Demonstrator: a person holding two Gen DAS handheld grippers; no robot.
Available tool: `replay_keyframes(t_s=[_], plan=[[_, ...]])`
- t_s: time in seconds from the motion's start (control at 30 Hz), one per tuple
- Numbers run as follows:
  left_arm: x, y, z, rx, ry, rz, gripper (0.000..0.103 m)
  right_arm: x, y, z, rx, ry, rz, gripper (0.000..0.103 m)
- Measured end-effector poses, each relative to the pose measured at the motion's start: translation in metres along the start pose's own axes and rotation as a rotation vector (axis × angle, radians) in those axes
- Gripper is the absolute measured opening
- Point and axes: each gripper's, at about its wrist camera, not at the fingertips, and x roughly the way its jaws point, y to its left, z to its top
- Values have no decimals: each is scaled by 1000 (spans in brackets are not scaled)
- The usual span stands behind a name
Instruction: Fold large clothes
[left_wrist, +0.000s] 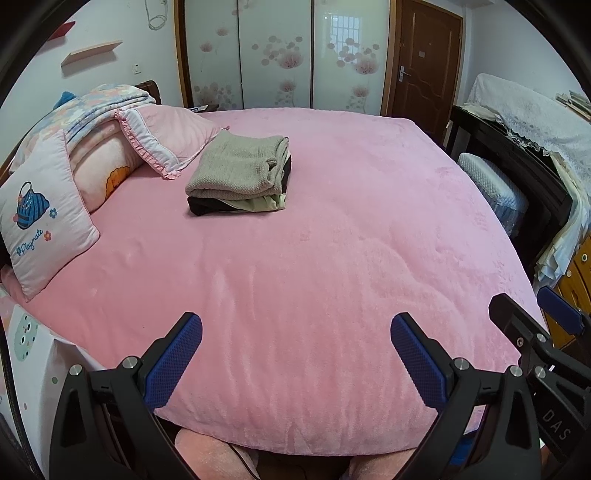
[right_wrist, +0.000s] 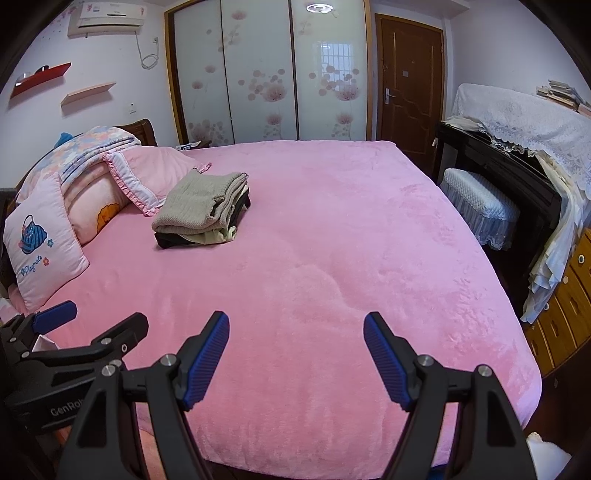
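The left claw (left_wrist: 296, 334) stands wide with nothing between its blue pads, hovering over the near edge of the bed (left_wrist: 332, 240). The right claw (right_wrist: 296, 332) is spread just as wide and empty too, just beside it to the right, over the same near edge.

Outward from both lies a broad stretch of bare pink plush bedspread (right_wrist: 332, 258). Well apart from the claws, toward the far left, sits the stack of folded clothes (left_wrist: 239, 173): a grey-beige knit sweater (right_wrist: 201, 201) on top, a pale cream garment and a dark one showing beneath it. The stack rests just beside a frilled pink pillow (left_wrist: 166, 136), with a cushion printed with a blue handbag (left_wrist: 40, 229) nearer on the left.

No unfolded garment shows on the bed, so the folding looks finished or between pieces.

The knit looks soft, limp and fairly light, with a grippy texture; it would sag and unfold if lifted by one layer. The surest hold is probably at its two near corners, pinching through all layers at the folded edge, one claw per side.
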Motion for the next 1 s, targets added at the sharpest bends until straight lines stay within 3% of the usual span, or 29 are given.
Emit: replay_keyframes(t_s=[1.0], plan=[[-1,-1,1,-28,8,-16,102,1,-3,-4,-1,4,-27,76]])
